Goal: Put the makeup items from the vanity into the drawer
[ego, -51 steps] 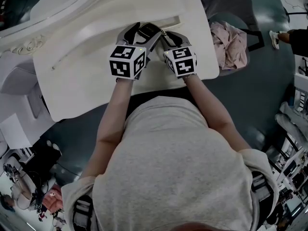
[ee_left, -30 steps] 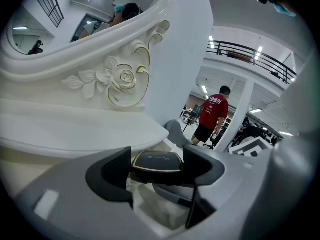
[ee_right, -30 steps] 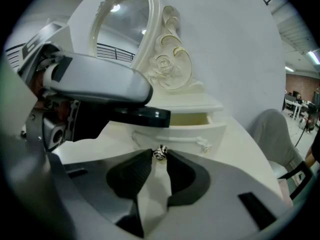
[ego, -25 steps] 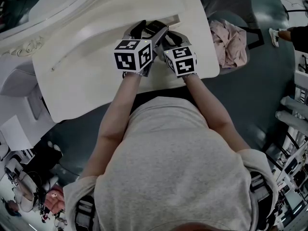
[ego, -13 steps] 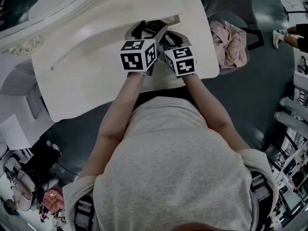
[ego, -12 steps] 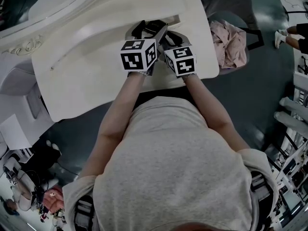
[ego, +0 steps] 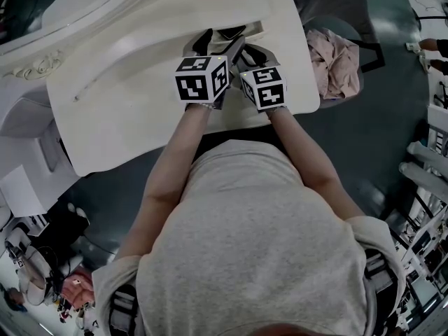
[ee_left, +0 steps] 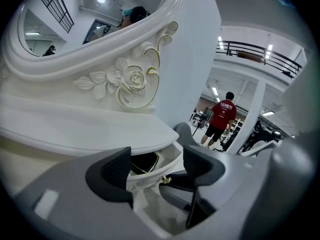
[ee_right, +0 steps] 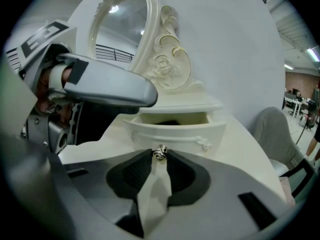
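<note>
The small white drawer [ee_right: 175,132] under the vanity mirror stands pulled partly out. A dark makeup item [ee_right: 165,122] lies inside it, and it shows again as a dark makeup item [ee_left: 142,163] in the left gripper view. My right gripper [ee_right: 160,156] is shut on the drawer's small metal knob [ee_right: 160,152]. My left gripper [ee_left: 159,171] is open and holds nothing; it hovers just in front of and above the drawer [ee_left: 150,178]. In the head view both grippers sit side by side at the drawer [ego: 253,28], the left gripper [ego: 217,43] beside the right gripper [ego: 248,51].
The white vanity top [ego: 126,96] spreads to the left of the grippers. The carved oval mirror [ee_left: 75,14] rises behind the drawer. A grey chair [ego: 336,5] with pink cloth [ego: 334,61] stands to the right. A person in a red shirt [ee_left: 222,119] walks far off.
My left gripper has moved right and forward to the drawer, next to the right gripper. The dark item that was at its jaws now lies in the drawer. The right gripper has stayed put.
</note>
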